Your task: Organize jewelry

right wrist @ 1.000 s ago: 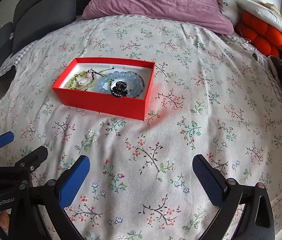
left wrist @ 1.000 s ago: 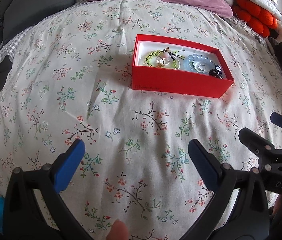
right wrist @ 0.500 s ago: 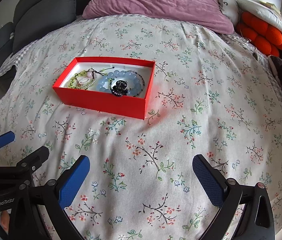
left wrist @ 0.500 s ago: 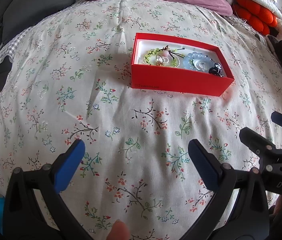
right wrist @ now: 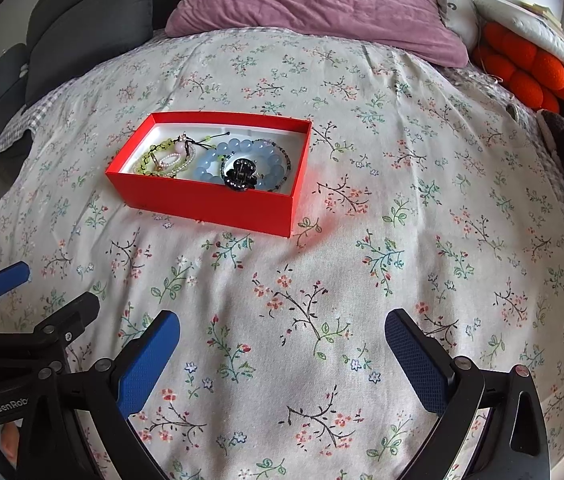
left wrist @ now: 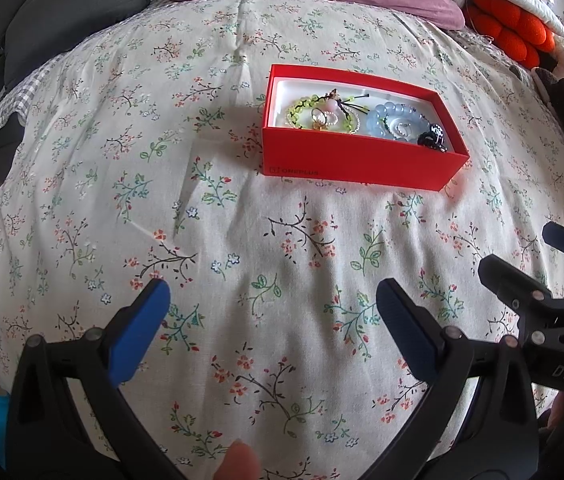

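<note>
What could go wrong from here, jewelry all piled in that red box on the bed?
1. The green bead bracelet, blue bead bracelet and black clip lie overlapped in the red box; lifting one may drag another out.
2. The box sits on a soft floral bedspread, so a push could tip or slide it.
3. Both the left gripper and the right gripper hang open and empty, close side by side; they could collide.

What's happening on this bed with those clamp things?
A person holds two black grippers with blue pads, the left gripper and the right gripper, both open and empty above the floral bedspread. Ahead sits an open red cardboard box holding a green bead bracelet, a pale blue bead bracelet and a black hair claw. Nothing is being touched.
</note>
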{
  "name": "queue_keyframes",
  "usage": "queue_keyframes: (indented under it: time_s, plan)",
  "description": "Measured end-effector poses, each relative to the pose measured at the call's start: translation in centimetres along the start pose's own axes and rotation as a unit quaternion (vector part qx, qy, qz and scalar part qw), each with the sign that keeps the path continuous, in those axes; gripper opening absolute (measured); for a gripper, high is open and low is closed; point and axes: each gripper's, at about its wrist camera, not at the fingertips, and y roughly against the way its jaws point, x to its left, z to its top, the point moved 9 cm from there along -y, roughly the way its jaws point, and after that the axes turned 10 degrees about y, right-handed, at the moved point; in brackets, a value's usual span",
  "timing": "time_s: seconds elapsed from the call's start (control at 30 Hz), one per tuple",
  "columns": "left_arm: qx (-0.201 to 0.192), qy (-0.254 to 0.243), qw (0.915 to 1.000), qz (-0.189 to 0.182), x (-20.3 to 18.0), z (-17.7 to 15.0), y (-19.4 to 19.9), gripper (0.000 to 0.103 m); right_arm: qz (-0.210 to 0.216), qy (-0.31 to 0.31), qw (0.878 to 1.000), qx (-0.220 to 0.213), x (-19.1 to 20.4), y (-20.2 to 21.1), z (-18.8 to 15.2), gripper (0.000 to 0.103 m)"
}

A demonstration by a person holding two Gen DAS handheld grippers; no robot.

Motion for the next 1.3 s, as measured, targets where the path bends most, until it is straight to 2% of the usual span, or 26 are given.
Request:
queue_keyframes:
  time_s: [1.3]
  plan:
    - [0.005,0.012,0.9998,0.014,0.81,0.15,-0.31,0.102,-0.004,0.001,1.000,0.003,-0.04,-0.09,-0.17,0.103]
